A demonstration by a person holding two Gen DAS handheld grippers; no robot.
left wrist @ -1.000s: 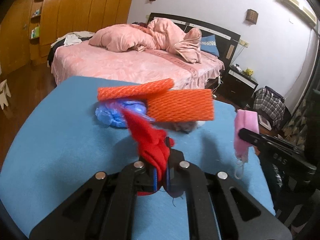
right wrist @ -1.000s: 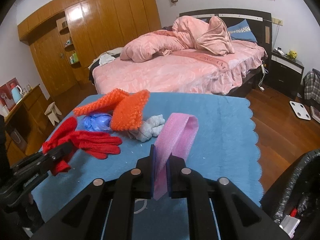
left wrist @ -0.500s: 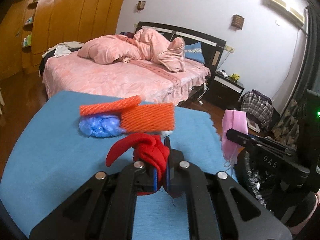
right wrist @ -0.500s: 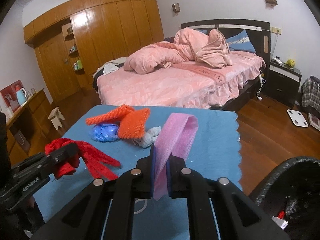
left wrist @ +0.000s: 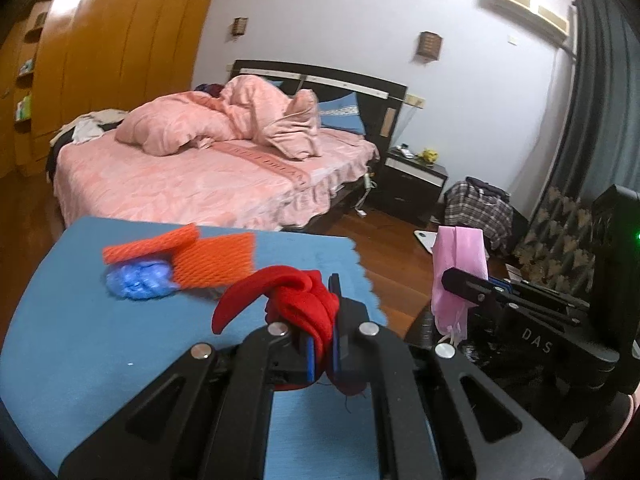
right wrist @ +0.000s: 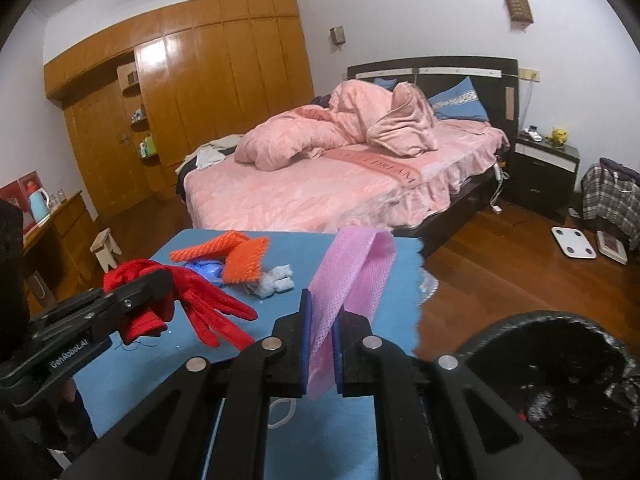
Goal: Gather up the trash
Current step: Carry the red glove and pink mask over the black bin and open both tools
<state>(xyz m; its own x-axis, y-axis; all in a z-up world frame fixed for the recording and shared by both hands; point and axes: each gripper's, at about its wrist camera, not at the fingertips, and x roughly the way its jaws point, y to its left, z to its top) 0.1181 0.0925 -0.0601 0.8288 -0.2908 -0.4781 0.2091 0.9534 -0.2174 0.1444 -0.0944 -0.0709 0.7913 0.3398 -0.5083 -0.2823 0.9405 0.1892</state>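
My left gripper point(left wrist: 322, 350) is shut on a red glove point(left wrist: 298, 300) and holds it above the blue table point(left wrist: 100, 340). It also shows in the right wrist view point(right wrist: 208, 312), fingers hanging down. My right gripper point(right wrist: 321, 344) is shut on a pink face mask point(right wrist: 348, 276), seen in the left wrist view point(left wrist: 458, 276) beside the table's right edge. A black trash bin point(right wrist: 560, 360) with a dark liner stands low at the right. Orange foam nets point(left wrist: 208, 254), a blue crumpled bag point(left wrist: 138, 282) and a white wad point(right wrist: 276, 280) lie on the table's far part.
A pink bed point(right wrist: 340, 184) stands behind the table. A dark nightstand point(right wrist: 544, 168), a plaid bag point(right wrist: 608, 196) and a white scale point(right wrist: 573, 242) are on the wooden floor at the right. Wooden wardrobes point(right wrist: 180, 112) line the left wall.
Both grippers have lifted and swung right, away from the table toward the bin. The red glove rose off the table. The bin takes up more of the right wrist view.
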